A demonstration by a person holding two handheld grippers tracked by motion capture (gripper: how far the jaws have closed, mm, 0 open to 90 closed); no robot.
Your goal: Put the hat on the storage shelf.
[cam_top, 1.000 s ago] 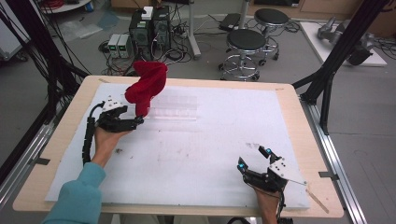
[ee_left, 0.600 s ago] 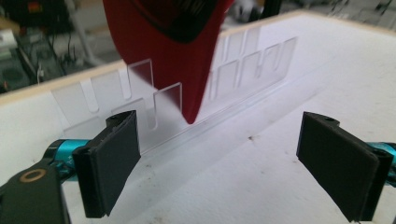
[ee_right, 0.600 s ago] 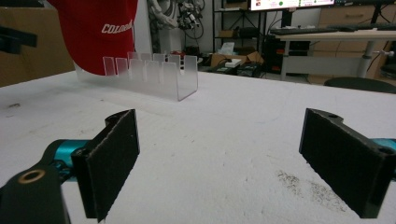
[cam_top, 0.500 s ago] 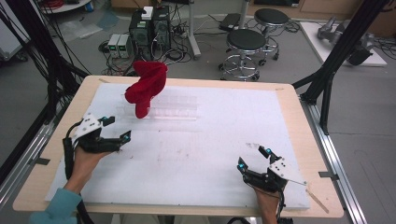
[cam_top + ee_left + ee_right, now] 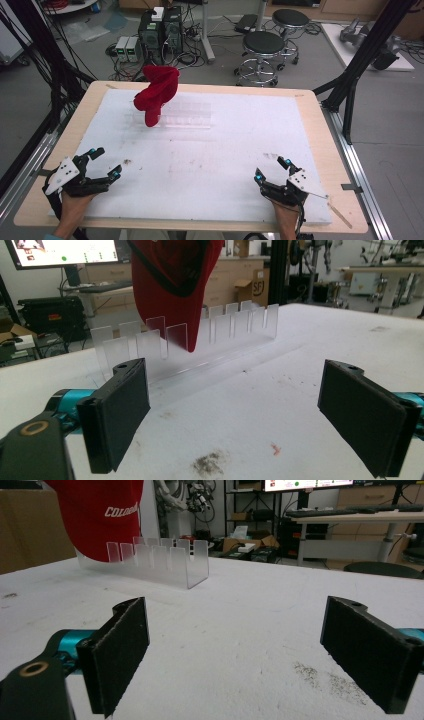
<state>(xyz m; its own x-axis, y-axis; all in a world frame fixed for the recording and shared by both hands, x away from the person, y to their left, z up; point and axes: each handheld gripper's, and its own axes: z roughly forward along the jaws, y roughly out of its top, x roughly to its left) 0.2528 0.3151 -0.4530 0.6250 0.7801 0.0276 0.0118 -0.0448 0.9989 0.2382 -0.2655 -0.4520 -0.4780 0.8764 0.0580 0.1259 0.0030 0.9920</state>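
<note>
Item: red cap, perched on clear rack, well beyond your left gripper and right gripper; both wide open, empty. Risk: nudging the rack could topple it.

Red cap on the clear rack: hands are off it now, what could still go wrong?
1. The red cap sits propped at one end of the clear slotted rack, leaning; it might slide or topple off.
2. The rack looks light, so top-heavy loading could tip it.
3. Both the left gripper and right gripper rest open near the table's front edge, far from any catch.
</note>
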